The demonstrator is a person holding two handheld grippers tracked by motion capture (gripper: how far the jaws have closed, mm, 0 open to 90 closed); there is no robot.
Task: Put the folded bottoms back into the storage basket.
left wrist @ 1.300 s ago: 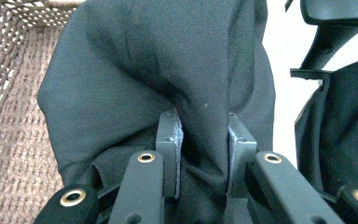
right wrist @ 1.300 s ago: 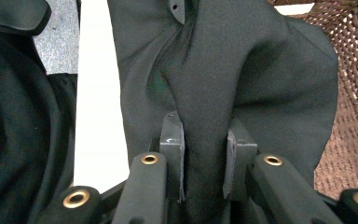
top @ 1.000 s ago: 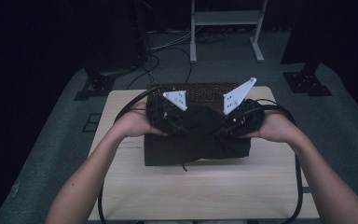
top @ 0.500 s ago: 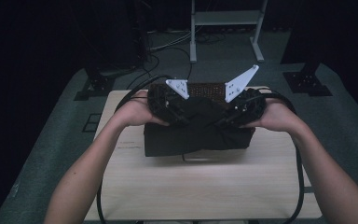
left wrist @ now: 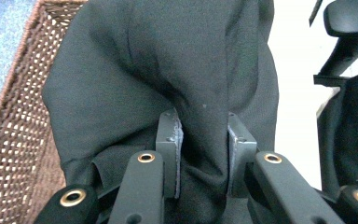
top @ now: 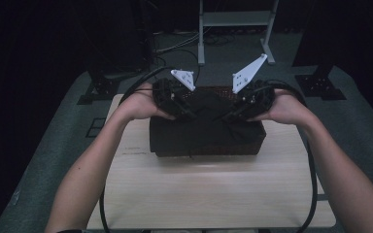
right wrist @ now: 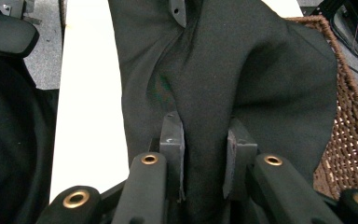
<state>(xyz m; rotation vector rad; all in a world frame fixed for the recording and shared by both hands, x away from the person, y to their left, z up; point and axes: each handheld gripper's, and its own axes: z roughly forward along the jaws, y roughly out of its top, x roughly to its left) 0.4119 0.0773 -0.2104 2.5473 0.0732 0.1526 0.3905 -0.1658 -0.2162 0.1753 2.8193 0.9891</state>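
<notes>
I am working with two tongs, one in each hand. Nearest the lens in the left gripper view, at lower centre of the frame, my left tongs (left wrist: 203, 156) are pinching a fold of one black cloth (left wrist: 168, 70) between their two grey pads (left wrist: 175, 149). In the right gripper view, again at lower centre, my right tongs (right wrist: 205, 161) are clamping another fold of the same cloth (right wrist: 261, 74), the fabric bunching up between the jaws. From the high view, my two forearms are coming in from the bottom corners, and both tongs (top: 175, 94) (top: 252, 97) are meeting at centre frame above one brown wicker basket (top: 209, 90). The cloth (top: 206, 133) is draping over the basket's near side, hanging down to the pale wooden table (top: 213, 189). Beyond, at the top of the frame, one white metal frame (top: 233, 19) is standing on the grey floor (top: 359, 126).
</notes>
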